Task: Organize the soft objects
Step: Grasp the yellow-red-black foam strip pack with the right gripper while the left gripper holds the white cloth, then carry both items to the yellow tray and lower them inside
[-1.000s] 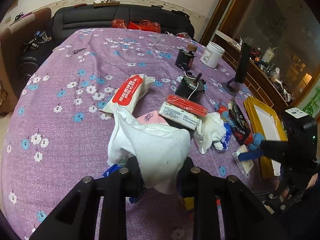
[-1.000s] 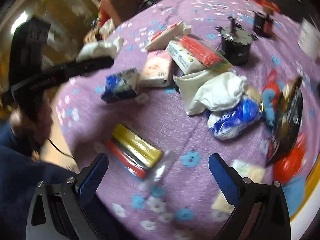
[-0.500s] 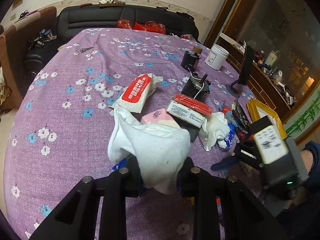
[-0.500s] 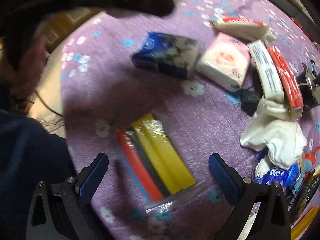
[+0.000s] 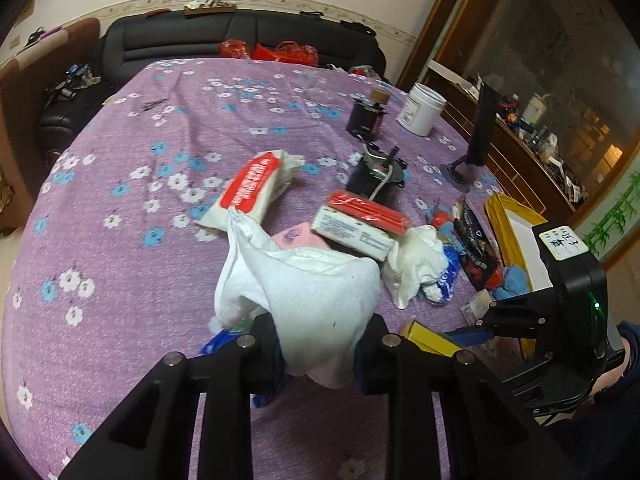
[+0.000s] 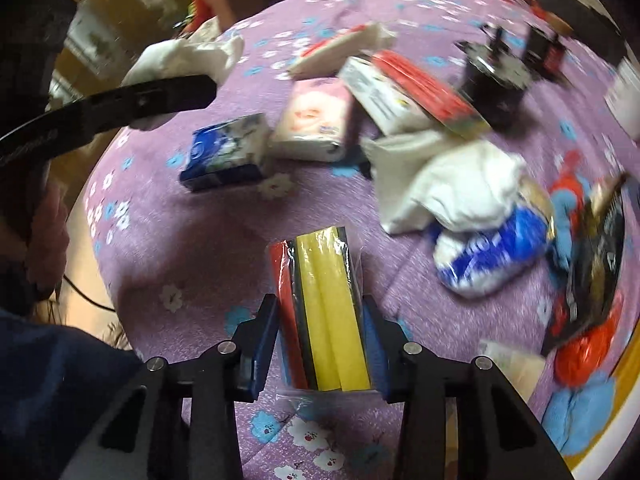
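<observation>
My left gripper [image 5: 316, 344] is shut on a white towel [image 5: 304, 284] and holds it above the purple flowered tablecloth [image 5: 120, 184]; it also shows in the right wrist view [image 6: 188, 56]. My right gripper [image 6: 322, 344] is shut on a plastic-wrapped sponge pack [image 6: 324, 308] of red, black and yellow sponges near the table's front edge. Soft things lie ahead: a blue tissue pack [image 6: 226, 152], a pink tissue pack [image 6: 314, 120], a white cloth [image 6: 452, 184], a blue-and-white bag [image 6: 488, 252].
A red-and-white tissue packet [image 5: 252, 188], a boxed item with a red top [image 5: 360, 220], a black motor [image 5: 378, 178], a white jar [image 5: 422, 110], a black snack bag [image 5: 476, 244] and a yellow-rimmed tray [image 5: 508, 232] lie on the table. A sofa stands behind.
My right gripper has swung over the sponge pack and closed on it; it was open before. My left gripper still holds the towel, nearly still.
</observation>
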Available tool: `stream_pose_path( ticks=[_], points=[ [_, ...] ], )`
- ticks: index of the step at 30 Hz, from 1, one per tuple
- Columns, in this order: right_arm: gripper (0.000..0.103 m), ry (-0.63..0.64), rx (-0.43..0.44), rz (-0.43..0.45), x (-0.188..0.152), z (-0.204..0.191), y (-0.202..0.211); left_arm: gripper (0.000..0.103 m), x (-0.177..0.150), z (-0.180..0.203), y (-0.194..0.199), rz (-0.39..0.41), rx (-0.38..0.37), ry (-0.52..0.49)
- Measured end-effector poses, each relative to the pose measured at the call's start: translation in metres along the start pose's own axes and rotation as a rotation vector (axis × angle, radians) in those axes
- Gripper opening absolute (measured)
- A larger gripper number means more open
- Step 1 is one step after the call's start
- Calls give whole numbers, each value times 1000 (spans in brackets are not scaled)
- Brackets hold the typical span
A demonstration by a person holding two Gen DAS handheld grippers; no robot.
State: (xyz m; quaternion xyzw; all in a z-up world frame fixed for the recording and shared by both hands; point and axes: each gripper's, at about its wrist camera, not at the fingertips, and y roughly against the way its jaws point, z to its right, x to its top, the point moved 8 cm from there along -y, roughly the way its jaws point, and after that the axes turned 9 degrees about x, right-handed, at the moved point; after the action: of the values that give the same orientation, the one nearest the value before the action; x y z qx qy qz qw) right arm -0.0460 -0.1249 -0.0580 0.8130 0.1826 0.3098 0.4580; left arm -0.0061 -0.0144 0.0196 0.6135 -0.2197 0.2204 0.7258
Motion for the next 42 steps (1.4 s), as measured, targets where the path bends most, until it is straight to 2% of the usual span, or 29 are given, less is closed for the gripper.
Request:
stream_pose_path(
  ticks=[3,8,14,15,16,19,21,27,31,36,39,42],
  points=[
    [47,-29,-13,14,-4,11,3,24,1,11,-5,-9,-14,-21],
    [69,-7,-30,13,-7,12,11,24,0,21,-7,-12,-24,-48],
    [68,42,-77,-35,-17,4,-1,24,0,21,-6,-6,-22,-43],
    [64,64,-102,-43,-19,3,-3,24,0,21,-6,-5,-20,-43],
    [51,78,-120,-44,-18,1,-3,24,0,21,-6,-4,-19,-42],
    [47,80,-140,-37,-19,1,-1,24,1,25,-5,0,-14,-51],
    [47,59,-140,-5,-17,4,7,24,2,30,-5,8,-13,-66],
    [47,-66,-111,179,-8,17,62,24,6,49,-3,22,-37,-105],
    [47,-169,-119,285,-13,42,105,24,12,71,-2,33,-52,-158],
    [47,-312,-180,402,-36,81,156,24,20,105,0,55,-74,-241],
    [47,-411,-274,427,-57,111,176,24,22,128,0,67,-86,-303],
    [47,-527,-322,436,-83,141,185,24,22,149,0,72,-111,-350]
  ],
)
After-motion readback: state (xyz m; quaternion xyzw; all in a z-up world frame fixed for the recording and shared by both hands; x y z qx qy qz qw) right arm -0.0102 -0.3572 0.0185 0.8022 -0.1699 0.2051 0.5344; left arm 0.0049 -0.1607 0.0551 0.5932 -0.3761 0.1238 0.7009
